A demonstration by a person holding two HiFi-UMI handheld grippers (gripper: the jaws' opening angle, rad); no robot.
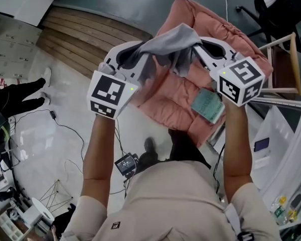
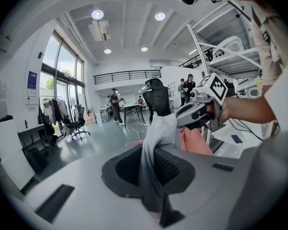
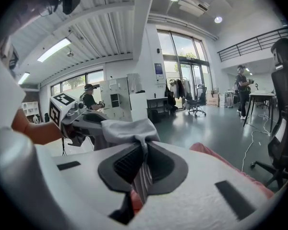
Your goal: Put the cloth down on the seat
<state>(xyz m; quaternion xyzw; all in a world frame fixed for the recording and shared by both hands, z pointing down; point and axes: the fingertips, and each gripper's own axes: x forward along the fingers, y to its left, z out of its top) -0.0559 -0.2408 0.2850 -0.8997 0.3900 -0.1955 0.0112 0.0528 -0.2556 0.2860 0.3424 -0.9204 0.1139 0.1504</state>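
A grey cloth [image 1: 173, 44] hangs stretched between my two grippers, above a pink cushioned seat [image 1: 170, 102]. My left gripper [image 1: 143, 53] is shut on the cloth's left end and my right gripper [image 1: 196, 46] on its right end. In the left gripper view the cloth [image 2: 156, 138] runs up through the left gripper [image 2: 151, 164] towards the right gripper [image 2: 201, 110], with the pink seat [image 2: 194, 140] behind. In the right gripper view the right gripper [image 3: 143, 163] pinches a bunched fold of the cloth [image 3: 129, 128], and the left gripper [image 3: 79, 121] holds the far end.
A teal pad [image 1: 208, 106] lies on the seat's near right part. A wooden frame [image 1: 286, 59] stands to the right of the seat, and a black office chair [image 1: 266, 6] beyond it. Cables [image 1: 70, 134] run over the floor, and a person's legs [image 1: 20, 97] are at the left.
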